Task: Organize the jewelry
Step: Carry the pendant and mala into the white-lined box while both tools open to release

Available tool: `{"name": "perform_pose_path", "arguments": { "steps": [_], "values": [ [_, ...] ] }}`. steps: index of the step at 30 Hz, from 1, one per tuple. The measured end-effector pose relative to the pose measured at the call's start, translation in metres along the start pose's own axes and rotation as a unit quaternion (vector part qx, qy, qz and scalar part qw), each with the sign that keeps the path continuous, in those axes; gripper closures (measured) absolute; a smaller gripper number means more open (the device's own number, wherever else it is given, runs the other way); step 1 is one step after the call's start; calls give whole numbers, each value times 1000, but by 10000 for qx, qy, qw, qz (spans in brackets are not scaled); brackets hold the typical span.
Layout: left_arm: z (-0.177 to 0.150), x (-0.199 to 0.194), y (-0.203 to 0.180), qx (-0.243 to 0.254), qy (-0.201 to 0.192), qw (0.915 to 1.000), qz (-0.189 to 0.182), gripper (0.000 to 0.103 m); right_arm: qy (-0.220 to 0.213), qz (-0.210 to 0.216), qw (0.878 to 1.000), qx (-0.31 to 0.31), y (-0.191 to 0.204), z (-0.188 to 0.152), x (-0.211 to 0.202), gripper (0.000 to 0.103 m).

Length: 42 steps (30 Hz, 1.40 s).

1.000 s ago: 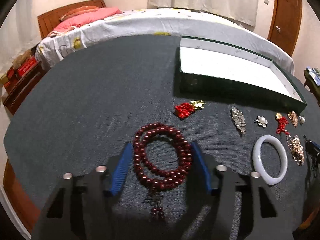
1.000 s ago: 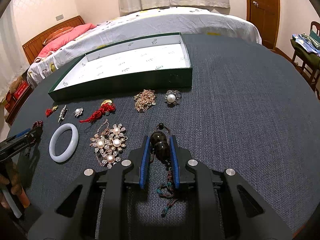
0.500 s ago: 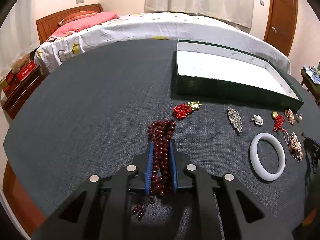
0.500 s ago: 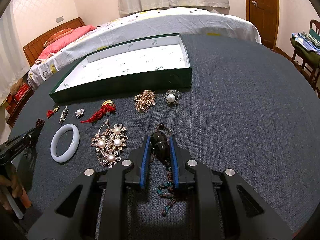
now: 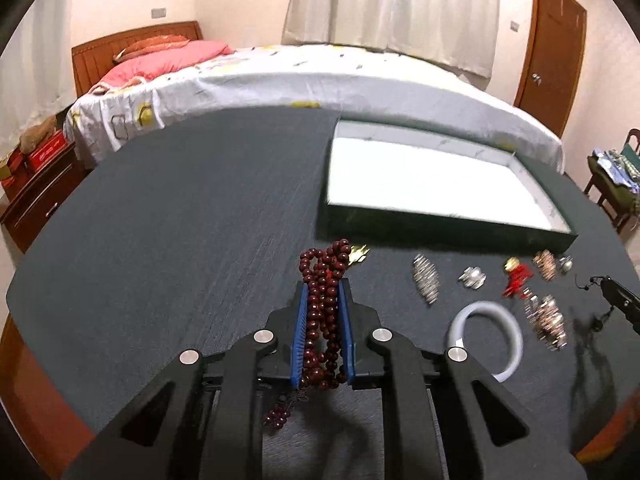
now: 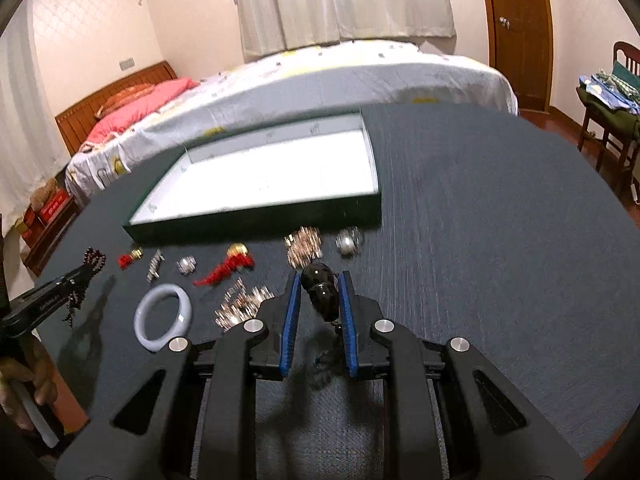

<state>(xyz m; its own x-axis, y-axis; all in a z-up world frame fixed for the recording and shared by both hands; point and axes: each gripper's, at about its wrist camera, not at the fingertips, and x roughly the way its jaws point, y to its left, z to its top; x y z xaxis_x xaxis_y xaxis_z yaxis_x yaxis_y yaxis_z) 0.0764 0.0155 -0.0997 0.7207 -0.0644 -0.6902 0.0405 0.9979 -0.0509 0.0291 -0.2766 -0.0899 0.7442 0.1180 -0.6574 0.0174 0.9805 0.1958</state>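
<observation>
My left gripper is shut on a dark red bead bracelet, bunched between the blue pads and lifted off the table, its tassel hanging below. My right gripper is shut on a black bead pendant, also raised, its cord dangling underneath. A green tray with a white lining lies beyond both grippers. In the right wrist view the left gripper shows at the left edge with the red beads.
On the dark cloth table lie a white bangle, a red tassel charm, silver and pearl brooches and a gold chain cluster. A bed stands behind the table, a chair at the right.
The left gripper shut on the red bead bracelet and lifted it off the table. The right gripper rose with the black pendant held. Both views now sit higher above the table.
</observation>
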Motion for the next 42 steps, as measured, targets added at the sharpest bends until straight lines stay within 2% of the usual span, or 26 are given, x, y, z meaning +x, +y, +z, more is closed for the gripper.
{"name": "perform_pose_path", "arguments": {
  "steps": [10, 21, 25, 31, 42],
  "values": [
    [51, -19, -34, 250, -567, 9967, -528, 87, -618, 188, 9979, -11, 7, 49, -23, 84],
    [114, -7, -66, 316, -1034, 9896, -947, 87, -1159, 452, 9922, -40, 14, 121, -10, 84],
    [131, 2, -75, 263, -1086, 9879, -1075, 87, -1278, 510, 9905, 20, 14, 142, 0, 84],
    [136, 34, -85, 227, -881, 9899, -1087, 87, -1150, 546, 9918, 117, 12, 151, 31, 84],
    [103, 98, -102, 439, 124, 9949, -898, 87, -57, 410, 9979, 496, -6, 114, 111, 84]
  ]
}}
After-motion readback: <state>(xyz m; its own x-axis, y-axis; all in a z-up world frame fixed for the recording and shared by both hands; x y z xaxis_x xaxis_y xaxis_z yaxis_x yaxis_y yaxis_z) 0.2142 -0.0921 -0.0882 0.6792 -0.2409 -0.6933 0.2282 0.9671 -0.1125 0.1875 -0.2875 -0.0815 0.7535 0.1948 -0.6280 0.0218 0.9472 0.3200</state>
